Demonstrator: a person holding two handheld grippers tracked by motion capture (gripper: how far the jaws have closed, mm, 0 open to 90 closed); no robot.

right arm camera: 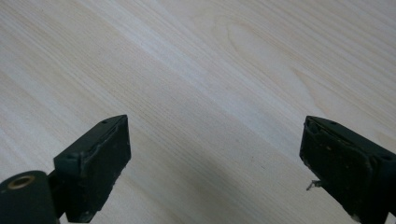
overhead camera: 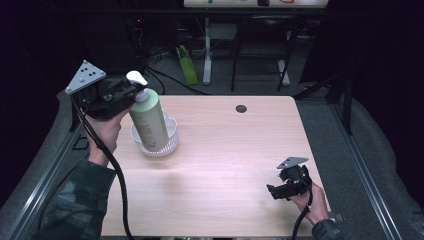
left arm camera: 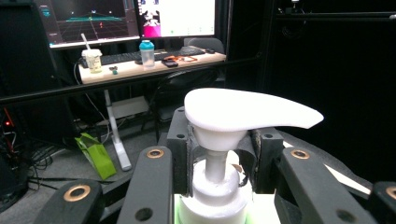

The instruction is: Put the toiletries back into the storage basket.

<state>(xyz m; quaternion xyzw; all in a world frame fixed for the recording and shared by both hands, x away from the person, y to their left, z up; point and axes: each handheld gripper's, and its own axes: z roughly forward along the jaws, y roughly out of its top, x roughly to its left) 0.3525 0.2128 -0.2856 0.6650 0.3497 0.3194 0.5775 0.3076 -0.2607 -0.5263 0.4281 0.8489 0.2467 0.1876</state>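
A pale green pump bottle (overhead camera: 149,122) with a white pump head (left arm camera: 247,109) stands tilted in a clear ribbed bowl (overhead camera: 169,142) at the table's left. My left gripper (overhead camera: 134,92) is shut on the bottle's neck just under the pump head, and in the left gripper view its jaws (left arm camera: 219,154) press on both sides of the white collar. Near the table's front right corner, my right gripper (overhead camera: 274,191) hovers low over the bare wood. In the right gripper view its fingers (right arm camera: 95,158) stand wide apart with nothing between them.
The light wooden table (overhead camera: 225,150) has a small dark cable hole (overhead camera: 241,108) near its far edge. Beyond it stand a green bag (overhead camera: 186,64) on the floor and a white desk leg (overhead camera: 207,55). A far desk (left arm camera: 140,65) holds monitors and cups.
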